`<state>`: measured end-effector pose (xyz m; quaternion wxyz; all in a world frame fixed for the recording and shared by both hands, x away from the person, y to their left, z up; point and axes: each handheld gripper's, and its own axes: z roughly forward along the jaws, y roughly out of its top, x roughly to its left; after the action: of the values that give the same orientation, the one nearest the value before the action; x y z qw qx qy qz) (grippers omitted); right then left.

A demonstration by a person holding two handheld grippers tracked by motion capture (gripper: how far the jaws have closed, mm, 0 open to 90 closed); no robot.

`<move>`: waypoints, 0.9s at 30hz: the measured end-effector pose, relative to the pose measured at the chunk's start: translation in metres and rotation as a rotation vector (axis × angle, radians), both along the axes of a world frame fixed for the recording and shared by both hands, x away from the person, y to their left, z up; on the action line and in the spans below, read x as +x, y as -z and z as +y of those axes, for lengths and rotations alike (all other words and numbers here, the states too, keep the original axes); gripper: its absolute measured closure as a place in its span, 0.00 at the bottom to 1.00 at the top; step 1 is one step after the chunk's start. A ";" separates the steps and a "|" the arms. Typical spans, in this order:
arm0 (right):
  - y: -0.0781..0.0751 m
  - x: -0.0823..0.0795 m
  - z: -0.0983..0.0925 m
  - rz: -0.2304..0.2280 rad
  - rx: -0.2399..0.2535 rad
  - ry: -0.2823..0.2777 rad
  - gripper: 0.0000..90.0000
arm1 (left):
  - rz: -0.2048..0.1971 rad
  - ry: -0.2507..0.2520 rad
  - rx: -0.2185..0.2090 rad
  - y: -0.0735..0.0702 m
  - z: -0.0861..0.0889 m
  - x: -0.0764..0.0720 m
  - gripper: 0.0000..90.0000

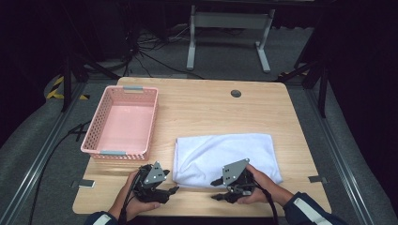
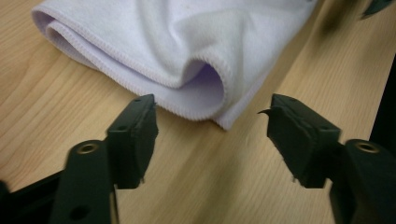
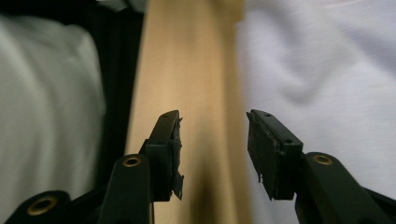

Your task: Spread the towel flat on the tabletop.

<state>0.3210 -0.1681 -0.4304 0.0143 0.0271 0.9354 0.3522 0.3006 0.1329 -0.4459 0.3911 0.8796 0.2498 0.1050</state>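
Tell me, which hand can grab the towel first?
Probably the left. The left tool is open and points straight at the towel corner, which lies just beyond its tips on the table. The right tool is open too, but bare wood lies between its jaws, with the towel beside it.

A lab-like recording bay: wooden table (image 1: 202, 108) amid dark curtains, floor cables (image 1: 150, 51), metal stand (image 1: 230, 28).
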 end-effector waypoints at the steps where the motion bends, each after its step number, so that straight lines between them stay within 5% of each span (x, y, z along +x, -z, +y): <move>1: -0.001 0.006 0.003 -0.011 0.017 0.052 0.61 | -0.015 -0.009 0.010 0.000 -0.003 0.000 0.37; 6: -0.005 0.033 0.022 -0.033 0.074 0.169 0.62 | 0.015 0.003 -0.017 0.003 -0.014 0.006 0.40; 10: -0.012 0.060 0.043 -0.040 0.101 0.244 0.58 | 0.029 0.041 0.009 0.007 -0.019 0.006 0.58; 12: -0.015 0.075 0.055 -0.059 0.097 0.279 0.56 | -0.003 0.065 0.082 0.011 -0.023 0.001 0.71; 14: -0.015 0.093 0.068 -0.023 0.102 0.323 0.54 | 0.009 0.098 0.115 0.014 -0.026 -0.002 0.80; 15: -0.014 0.100 0.076 -0.042 0.085 0.336 0.53 | -0.022 0.106 0.153 0.015 -0.028 -0.004 0.80; 21: 0.004 0.140 0.116 -0.004 0.017 0.415 0.48 | 0.052 0.045 0.088 0.020 -0.016 -0.003 0.72; 23: 0.013 0.146 0.125 0.006 -0.021 0.433 0.46 | 0.046 0.029 0.094 0.019 -0.012 -0.004 0.71; 27: 0.023 0.154 0.132 0.027 -0.045 0.460 0.43 | 0.083 -0.015 0.068 0.022 -0.006 -0.005 0.52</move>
<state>0.4752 -0.0365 -0.4536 0.0823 0.2442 0.9123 0.3181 0.2957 0.1272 -0.4674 0.3494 0.8940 0.2687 0.0800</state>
